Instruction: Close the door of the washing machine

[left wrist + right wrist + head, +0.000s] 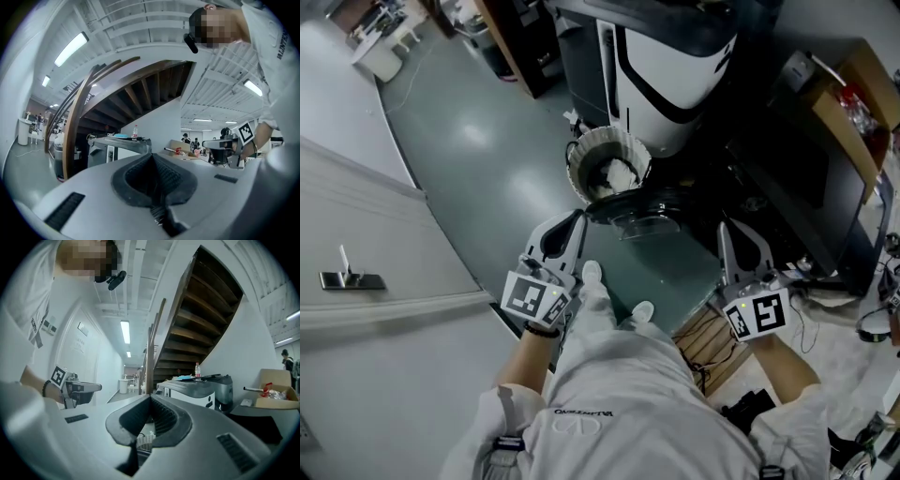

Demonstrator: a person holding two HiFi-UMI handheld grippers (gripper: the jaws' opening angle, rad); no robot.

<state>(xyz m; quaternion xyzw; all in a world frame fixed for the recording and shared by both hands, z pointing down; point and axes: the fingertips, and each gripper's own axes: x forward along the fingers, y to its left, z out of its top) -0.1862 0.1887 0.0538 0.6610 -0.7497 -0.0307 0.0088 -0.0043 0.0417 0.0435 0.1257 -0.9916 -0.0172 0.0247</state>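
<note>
Dark-glass washing machine door, open, centre frame: best pushed at its rim by left gripper or right gripper, both fingers pressed together, empty.

The floor lies open along its left side, between the white wall and the washing machine, so the left gripper, fingers together, has room ahead and leftward. In front of the machine a basket and the open door just beside it block the middle. The right gripper, fingers together, sits in a tighter gap: a dark table to its right, a slatted wooden crate below.
</note>
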